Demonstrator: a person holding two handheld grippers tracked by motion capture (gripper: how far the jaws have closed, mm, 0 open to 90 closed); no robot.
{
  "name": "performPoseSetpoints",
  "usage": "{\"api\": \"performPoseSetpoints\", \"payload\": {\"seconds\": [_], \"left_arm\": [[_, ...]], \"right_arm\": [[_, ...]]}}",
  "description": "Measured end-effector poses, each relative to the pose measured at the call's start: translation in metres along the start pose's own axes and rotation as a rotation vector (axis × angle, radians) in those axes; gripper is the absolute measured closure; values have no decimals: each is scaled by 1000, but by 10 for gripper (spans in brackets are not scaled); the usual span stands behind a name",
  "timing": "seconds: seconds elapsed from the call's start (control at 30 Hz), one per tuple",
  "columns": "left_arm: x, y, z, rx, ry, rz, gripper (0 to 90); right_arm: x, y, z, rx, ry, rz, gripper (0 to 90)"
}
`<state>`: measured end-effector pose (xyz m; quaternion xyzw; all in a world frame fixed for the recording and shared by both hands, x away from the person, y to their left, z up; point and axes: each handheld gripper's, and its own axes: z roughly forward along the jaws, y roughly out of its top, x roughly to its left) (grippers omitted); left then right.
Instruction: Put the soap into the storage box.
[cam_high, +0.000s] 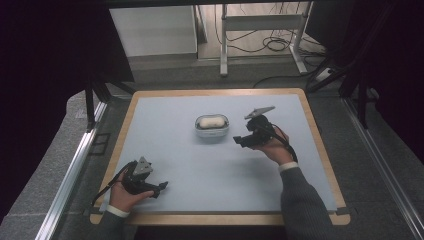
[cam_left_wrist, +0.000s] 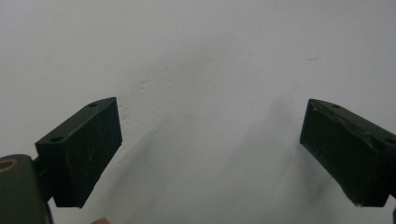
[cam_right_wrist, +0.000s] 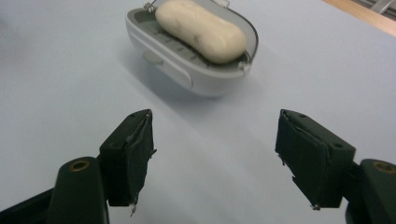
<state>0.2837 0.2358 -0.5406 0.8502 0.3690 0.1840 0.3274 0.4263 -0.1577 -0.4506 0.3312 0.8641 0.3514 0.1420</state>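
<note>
Since the right gripper (cam_right_wrist: 215, 154) hovers open and empty just short of the soap (cam_right_wrist: 201, 30) in its dish (cam_right_wrist: 187, 77), it should straddle the bar squarely before closing, while the left gripper (cam_left_wrist: 210, 154) rests open.

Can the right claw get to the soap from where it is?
Probably yes. The right claw is open and aimed at the soap lying in its dish, and only bare mat lies between them.

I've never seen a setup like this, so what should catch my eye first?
First, the pale bar of soap lying in its white soap dish at the middle of the light blue mat. The right claw, jaws open with nothing between them, sits just beside the dish. The left claw, also open, rests near the mat's front left corner.
</note>
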Motion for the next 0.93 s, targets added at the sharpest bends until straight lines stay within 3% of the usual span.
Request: {"api": "performPoseSetpoints", "payload": {"seconds": [0.03,0.27,0.53,0.63,0.77,0.93], "left_arm": [[0,0,1,0,1,-2,60],[-3,1,2,0,6,1,60],[-3,1,1,-5,17,3,60],[-3,1,2,-2,14,5,60],[-4,1,2,-5,16,7,60],[-2,1,1,-13,18,4,59]], "right_arm": [[0,0,0,0,0,0,263],[4,-55,-24,-63,-42,63,244],[7,-86,-38,-125,-51,114,234],[6,-90,-38,-115,-83,108,225],[7,-90,-39,-134,-90,109,217],[8,-91,-34,-113,-111,96,182]]}}
